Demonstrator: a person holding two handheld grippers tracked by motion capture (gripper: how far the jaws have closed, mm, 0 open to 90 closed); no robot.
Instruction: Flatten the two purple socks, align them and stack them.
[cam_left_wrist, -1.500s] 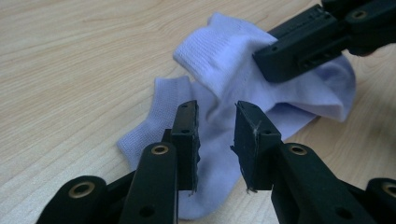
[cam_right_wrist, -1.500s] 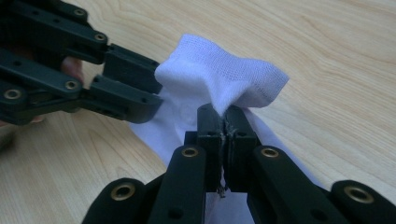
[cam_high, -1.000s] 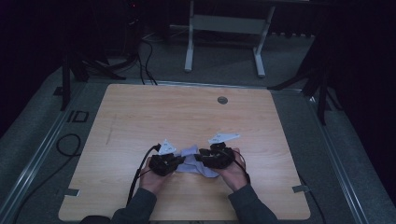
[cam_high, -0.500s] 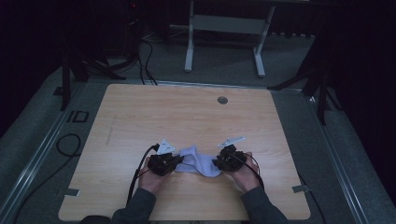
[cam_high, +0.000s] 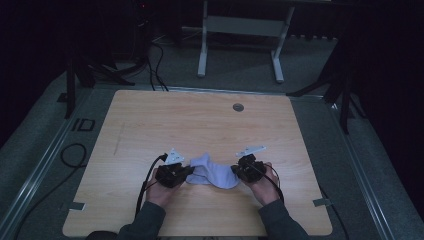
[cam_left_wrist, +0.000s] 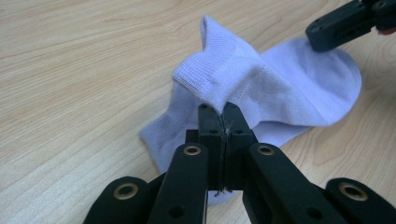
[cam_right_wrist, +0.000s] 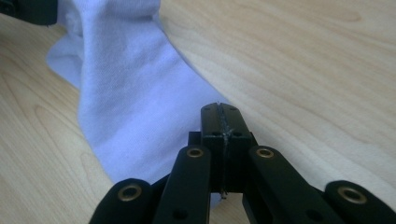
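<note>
A pale lilac ankle sock (cam_high: 212, 175) lies stretched sideways on the wooden table (cam_high: 200, 120), near its front edge, between my two grippers. My left gripper (cam_high: 189, 171) is shut on the ribbed cuff (cam_left_wrist: 219, 79), which stands up in a fold just beyond the jaw tips (cam_left_wrist: 218, 111). My right gripper (cam_high: 235, 172) is shut at the sock's toe end, and the fabric (cam_right_wrist: 135, 102) runs away from its jaw tips (cam_right_wrist: 219, 109) toward the upper left. In the left gripper view, the right gripper (cam_left_wrist: 343, 23) touches the far edge of the toe.
A round grommet (cam_high: 238, 107) sits near the table's far edge. Bare wood spreads behind and to both sides of the sock. A black cable (cam_high: 147, 180) trails from the left gripper. On the floor beyond stand a grey metal frame (cam_high: 240, 25) and dark stands.
My right gripper has moved right, away from the left one, and the bunched sock has been drawn out longer and flatter. The left gripper has barely moved.
</note>
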